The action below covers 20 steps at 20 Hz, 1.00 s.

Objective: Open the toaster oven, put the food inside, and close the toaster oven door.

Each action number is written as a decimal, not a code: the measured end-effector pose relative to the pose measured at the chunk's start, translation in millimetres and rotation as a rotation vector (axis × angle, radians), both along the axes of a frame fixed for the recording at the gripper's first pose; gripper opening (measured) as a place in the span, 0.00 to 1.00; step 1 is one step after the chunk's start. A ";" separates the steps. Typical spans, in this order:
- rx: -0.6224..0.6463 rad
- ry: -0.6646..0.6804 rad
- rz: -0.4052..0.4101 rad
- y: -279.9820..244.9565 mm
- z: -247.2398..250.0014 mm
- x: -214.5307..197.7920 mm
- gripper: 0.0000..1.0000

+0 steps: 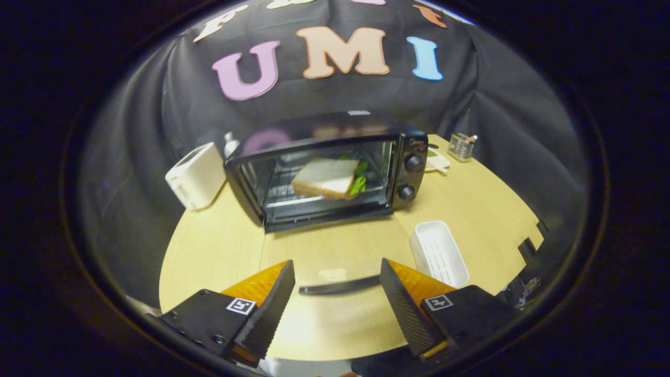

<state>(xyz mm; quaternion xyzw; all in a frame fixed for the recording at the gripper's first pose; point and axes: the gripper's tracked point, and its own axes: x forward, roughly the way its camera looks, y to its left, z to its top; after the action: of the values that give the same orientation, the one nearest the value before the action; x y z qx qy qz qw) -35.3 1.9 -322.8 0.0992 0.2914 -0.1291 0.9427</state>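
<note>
You are holding the gripper (335,293) with fingers spread wide and empty, the door handle (339,285) lying just ahead between them. Beyond, a sandwich (325,178) is sitting inside the open toaster oven (327,170). Lifting off-centre, you are risking the glass door (335,251) slipping off the fingers and dropping.
</note>
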 end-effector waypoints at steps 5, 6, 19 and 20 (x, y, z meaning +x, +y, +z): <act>-0.044 0.088 0.087 14.4 -36.7 -27.8 1.00; -0.062 0.105 0.098 14.7 -45.9 -27.5 1.00; -0.192 0.223 0.128 19.5 -101.2 10.5 1.00; -0.206 0.232 0.117 17.2 -103.1 12.3 1.00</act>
<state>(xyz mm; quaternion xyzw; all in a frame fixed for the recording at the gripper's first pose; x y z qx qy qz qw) -23.0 19.0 -425.9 -0.0308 0.3890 -0.1138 0.9137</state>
